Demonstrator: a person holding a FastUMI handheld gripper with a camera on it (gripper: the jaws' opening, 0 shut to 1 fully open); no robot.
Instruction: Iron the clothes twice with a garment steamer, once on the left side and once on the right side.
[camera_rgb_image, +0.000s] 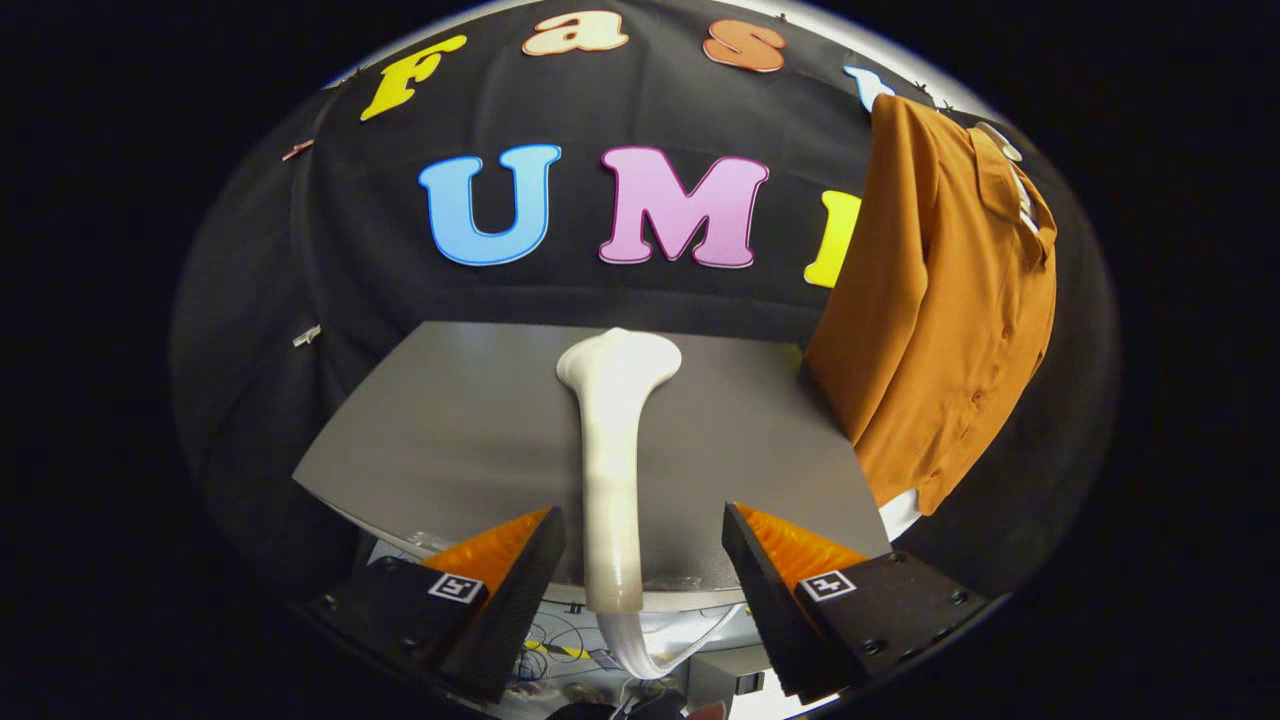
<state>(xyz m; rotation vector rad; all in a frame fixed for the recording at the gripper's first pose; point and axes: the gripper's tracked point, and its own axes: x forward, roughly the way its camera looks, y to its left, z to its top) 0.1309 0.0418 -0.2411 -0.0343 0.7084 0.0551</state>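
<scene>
The gripper (640, 555) jaws are standing apart around the steamer (612, 470), not touching it. The steamer is lying on the bench (450, 430), overhanging its near edge. The shirt (940, 310) is hanging beside the bench's far corner.

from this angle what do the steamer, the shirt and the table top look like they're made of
Steamer, lying between the open gripper fingers: likely smooth cream plastic, going by its soft sheen and moulded flare at the head.
Shirt, hanging beyond the right finger: thin woven orange-brown fabric, matte, falling in soft folds, with buttons.
Table top: flat grey sheet with a dull, even finish; laminate or painted board, hard to tell.
</scene>
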